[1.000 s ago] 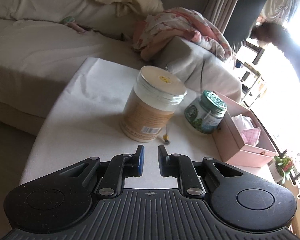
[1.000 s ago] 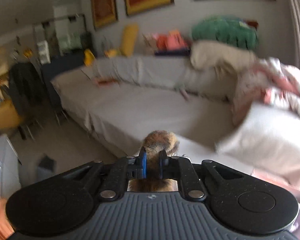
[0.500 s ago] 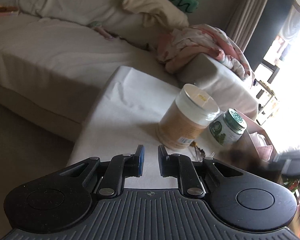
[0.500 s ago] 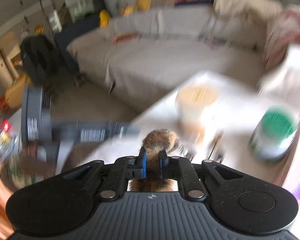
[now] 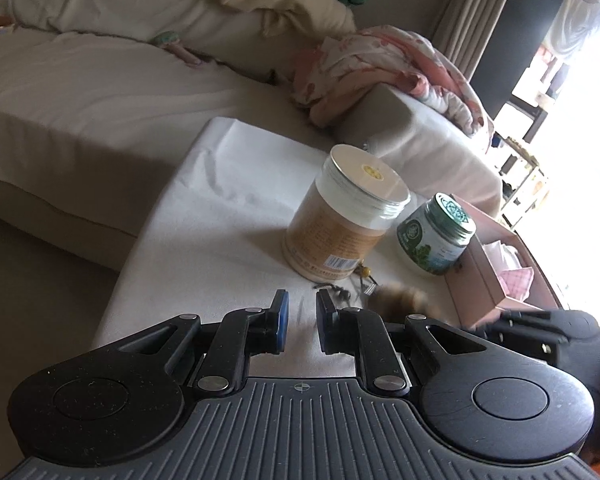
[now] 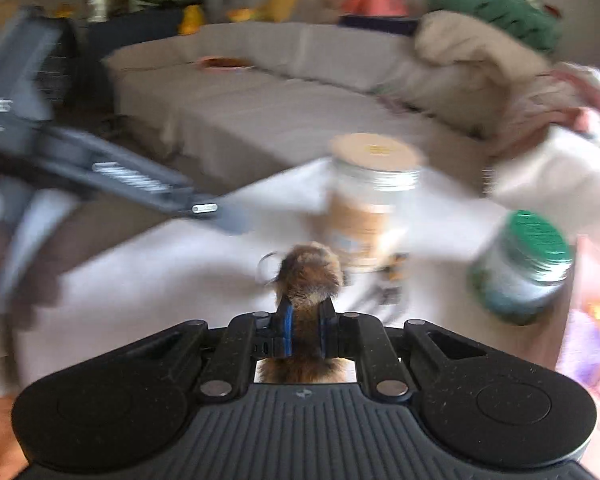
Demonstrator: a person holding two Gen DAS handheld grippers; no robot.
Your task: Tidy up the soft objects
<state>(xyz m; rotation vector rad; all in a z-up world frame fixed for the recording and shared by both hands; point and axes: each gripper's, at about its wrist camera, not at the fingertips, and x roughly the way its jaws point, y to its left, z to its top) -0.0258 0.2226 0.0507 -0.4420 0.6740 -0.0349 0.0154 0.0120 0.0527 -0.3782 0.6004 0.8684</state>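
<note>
Your right gripper [image 6: 304, 330] clamps a brown furry toy [image 6: 308, 276] between its blue pads, the fur bulging out ahead of the fingertips and showing again behind them. The toy hangs low over the white table [image 5: 219, 216], just in front of the tan jar [image 5: 344, 216], which is the landmark here: a wide tub with a pale lid, standing upright near the table's middle. To the jar's right, just beside it, stands a smaller green-lidded jar [image 5: 436, 240]; beyond that, at the table's right edge, sits a pink box [image 5: 476, 284] with pale and pink cloth inside. In front of the jar lie a few small trinkets [image 5: 352, 284], too small to name. From the left wrist view the toy [image 5: 400, 300] appears as a blur at the jar's front right, with the right gripper [image 5: 512, 326] trailing behind it. Your left gripper [image 5: 298, 320] hovers over the table's near edge, to the jar's front left, its jaws drawn close with a narrow gap and nothing between them. Behind the jar runs a grey sofa [image 5: 99, 92], a crumpled pink blanket [image 5: 384, 68] heaped on its arm.
</note>
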